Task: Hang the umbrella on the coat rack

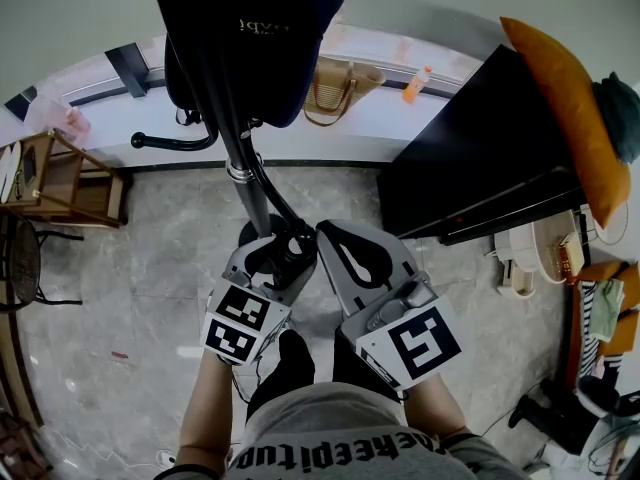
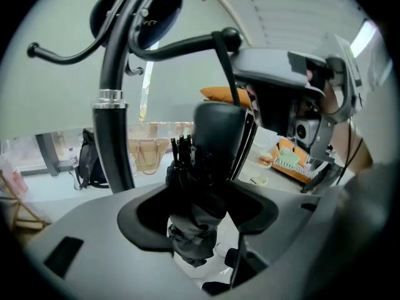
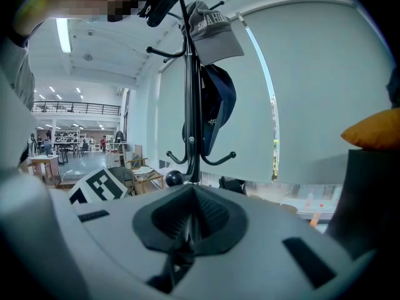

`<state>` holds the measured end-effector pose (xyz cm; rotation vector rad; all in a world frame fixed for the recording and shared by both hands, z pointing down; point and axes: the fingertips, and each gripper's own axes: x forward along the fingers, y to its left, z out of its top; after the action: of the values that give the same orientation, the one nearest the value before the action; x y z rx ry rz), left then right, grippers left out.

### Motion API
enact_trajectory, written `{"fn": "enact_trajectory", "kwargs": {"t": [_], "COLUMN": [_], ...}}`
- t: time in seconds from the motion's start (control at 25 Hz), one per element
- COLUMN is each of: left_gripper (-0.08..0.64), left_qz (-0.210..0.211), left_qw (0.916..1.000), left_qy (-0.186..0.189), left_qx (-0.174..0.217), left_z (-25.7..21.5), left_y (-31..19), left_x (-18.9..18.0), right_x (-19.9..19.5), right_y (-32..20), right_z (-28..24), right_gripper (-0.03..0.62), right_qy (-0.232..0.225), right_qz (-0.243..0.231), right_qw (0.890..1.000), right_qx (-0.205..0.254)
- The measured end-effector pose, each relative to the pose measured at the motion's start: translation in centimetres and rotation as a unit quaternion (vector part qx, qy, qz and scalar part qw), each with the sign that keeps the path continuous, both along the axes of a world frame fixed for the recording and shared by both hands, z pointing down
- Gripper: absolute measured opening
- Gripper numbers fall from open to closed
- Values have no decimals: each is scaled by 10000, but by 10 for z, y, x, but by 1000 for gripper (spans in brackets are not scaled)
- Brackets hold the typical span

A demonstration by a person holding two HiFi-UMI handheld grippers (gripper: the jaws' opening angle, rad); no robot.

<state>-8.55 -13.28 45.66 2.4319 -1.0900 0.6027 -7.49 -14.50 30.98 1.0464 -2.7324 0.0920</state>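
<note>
The black coat rack pole (image 1: 245, 183) (image 2: 112, 136) (image 3: 192, 105) rises just ahead of both grippers. A folded black umbrella (image 1: 293, 251) (image 2: 194, 224) stands upright between the jaws of my left gripper (image 1: 280, 260) (image 2: 200, 233). The jaws are spread wide, with dark room at the umbrella's left side. A thin black strap (image 2: 226, 74) runs down from a curved hook arm (image 2: 187, 42). My right gripper (image 1: 330, 233) (image 3: 189, 224) is shut, with its tip close to a hook's ball end (image 3: 174, 179). Whether it pinches the strap is unclear.
A dark bag (image 1: 255, 38) and a grey cap (image 3: 212, 30) hang on the rack. At the right stands a black cabinet (image 1: 480, 158) with an orange cushion (image 1: 565, 118). A wooden chair (image 1: 60, 178) is at the left, and a tan handbag (image 1: 340, 88) sits on the window ledge.
</note>
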Motion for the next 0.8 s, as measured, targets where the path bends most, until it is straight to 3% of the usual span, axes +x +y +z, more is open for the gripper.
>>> {"fn": "enact_trajectory", "kwargs": {"t": [0.36, 0.8], "left_gripper": [262, 262], "left_qz": [-778, -779], "left_qw": [9958, 9947], "left_qy": [-187, -79], "left_qx": [449, 665], "left_z": [-4, -12], "left_y": [-8, 5], "left_x": [-46, -50], "right_x": [4, 6], "right_y": [4, 12], "right_z": [1, -1], "right_gripper": [12, 12], "right_qy": [-8, -7], "right_qz": [22, -9], "right_qw": [10000, 10000], "right_qx": [-31, -18]}}
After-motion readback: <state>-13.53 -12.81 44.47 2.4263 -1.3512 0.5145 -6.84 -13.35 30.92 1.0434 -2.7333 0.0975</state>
